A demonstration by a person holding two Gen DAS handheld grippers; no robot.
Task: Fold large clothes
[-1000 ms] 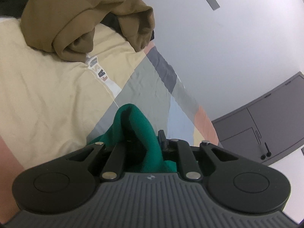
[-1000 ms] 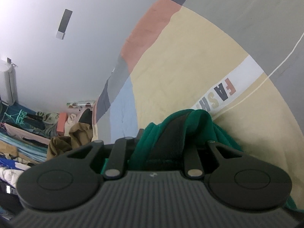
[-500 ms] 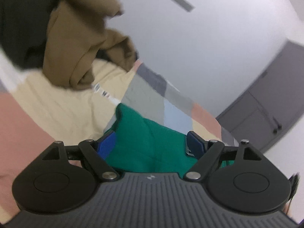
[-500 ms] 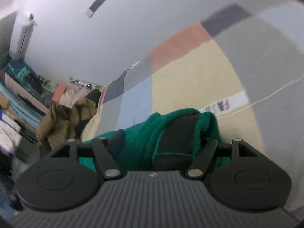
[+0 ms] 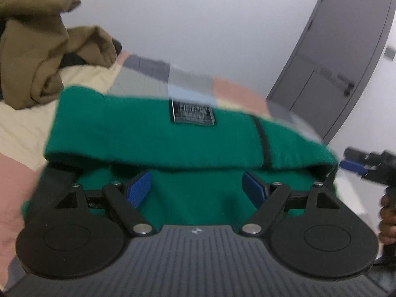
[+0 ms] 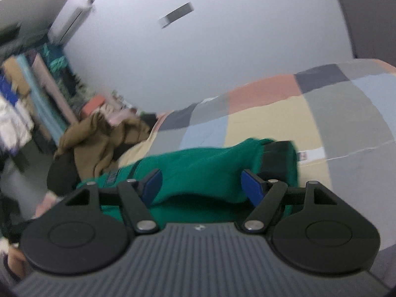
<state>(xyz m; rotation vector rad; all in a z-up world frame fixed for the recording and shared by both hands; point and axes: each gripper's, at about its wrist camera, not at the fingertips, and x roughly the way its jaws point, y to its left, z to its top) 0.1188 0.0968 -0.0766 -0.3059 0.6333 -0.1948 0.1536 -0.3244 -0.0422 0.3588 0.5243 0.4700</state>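
The landmark for all positions was the green garment (image 5: 153, 133), which lay in a folded bundle on the patchwork bedspread (image 5: 22, 123).

Left wrist view: A brown garment (image 5: 37, 57) lay heaped beyond the green garment, toward its left end, over a dark item that was only partly visible. The left gripper (image 5: 196, 189) stood at the near edge of the green garment. Its jaws were spread wide, and its blue pads (image 5: 138, 189) stood apart from each other with green fabric lying between them; neither pad was seen to press on the cloth. A black label (image 5: 191, 111) sat on the upper fold of the green garment, near its middle. A grey door (image 5: 346, 57) stood beyond the garment's right end. The right gripper (image 5: 356, 165) was just off that right end, held in a person's hand (image 5: 387, 222).

Right wrist view: A rack of hanging clothes (image 6: 24, 94) stood well beyond the green garment (image 6: 198, 163), to its left. The brown garment (image 6: 99, 143) lay just beyond the green garment's left end. The right gripper (image 6: 200, 185) had its jaws opening, with a fold of green fabric between the blue pads (image 6: 152, 185) and no pad pressing on it. A black band (image 6: 277, 158) marked the garment's right end. The bedspread (image 6: 346, 113) extended beyond and to the right of it.
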